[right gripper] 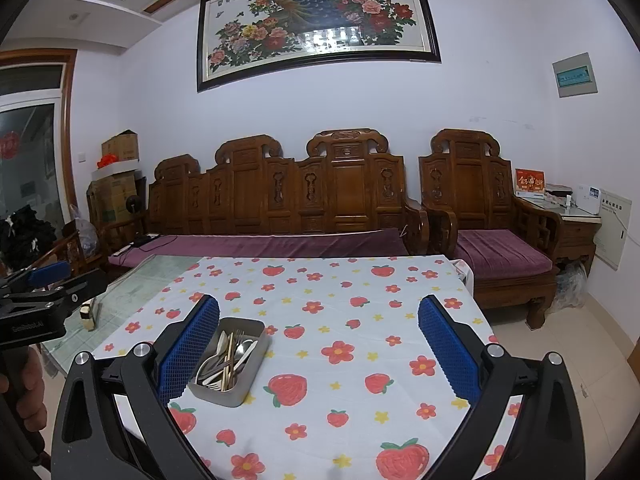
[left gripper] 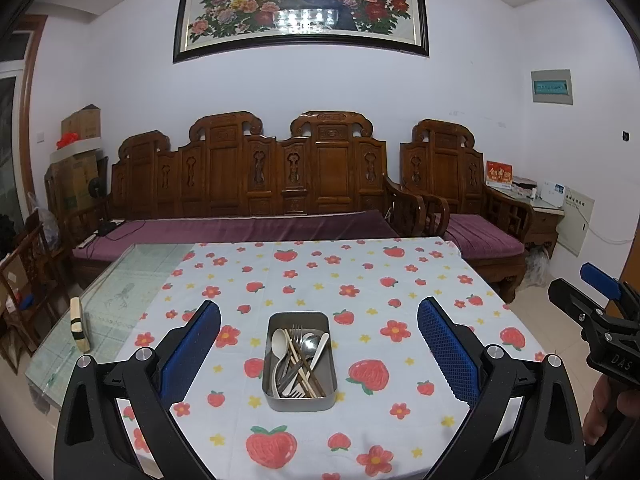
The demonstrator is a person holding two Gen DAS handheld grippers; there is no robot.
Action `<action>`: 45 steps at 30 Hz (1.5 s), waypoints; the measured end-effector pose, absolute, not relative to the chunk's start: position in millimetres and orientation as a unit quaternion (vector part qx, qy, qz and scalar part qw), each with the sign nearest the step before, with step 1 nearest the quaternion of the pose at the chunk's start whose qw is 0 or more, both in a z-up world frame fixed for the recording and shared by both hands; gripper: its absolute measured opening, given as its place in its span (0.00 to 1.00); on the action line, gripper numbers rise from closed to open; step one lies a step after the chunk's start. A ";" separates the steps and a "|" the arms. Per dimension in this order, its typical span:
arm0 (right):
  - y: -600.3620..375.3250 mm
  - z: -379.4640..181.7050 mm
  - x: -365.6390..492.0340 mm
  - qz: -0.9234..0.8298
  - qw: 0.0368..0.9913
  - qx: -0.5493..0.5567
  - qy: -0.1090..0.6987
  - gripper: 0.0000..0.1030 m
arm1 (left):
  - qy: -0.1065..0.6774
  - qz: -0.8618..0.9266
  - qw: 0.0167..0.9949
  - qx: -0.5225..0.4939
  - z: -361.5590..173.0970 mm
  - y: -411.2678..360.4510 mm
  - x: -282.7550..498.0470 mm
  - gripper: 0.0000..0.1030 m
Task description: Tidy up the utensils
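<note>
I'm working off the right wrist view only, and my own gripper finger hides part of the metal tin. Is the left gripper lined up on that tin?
Observer: Yes. In the left wrist view the metal tin sits centred between the left gripper fingers, with its whole rim showing.
Operator: Is that gripper open?
Observer: Wide open and holding nothing. Both blue pads stand well clear of the tin.
Operator: Anything against the tin's left wall, behind my finger?
Observer: No. Only the strawberry tablecloth shows around that wall and the near-left corner.
</note>
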State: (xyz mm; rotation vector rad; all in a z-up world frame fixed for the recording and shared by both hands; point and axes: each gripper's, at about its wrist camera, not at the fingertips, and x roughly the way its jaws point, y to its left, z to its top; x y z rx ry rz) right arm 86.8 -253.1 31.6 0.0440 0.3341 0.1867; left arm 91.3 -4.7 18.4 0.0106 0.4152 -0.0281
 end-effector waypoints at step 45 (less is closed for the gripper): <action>-242.2 28.6 86.3 0.093 0.981 0.019 0.167 0.97 | 0.210 -0.013 0.978 0.002 7.3 -3.9 93.8 0.92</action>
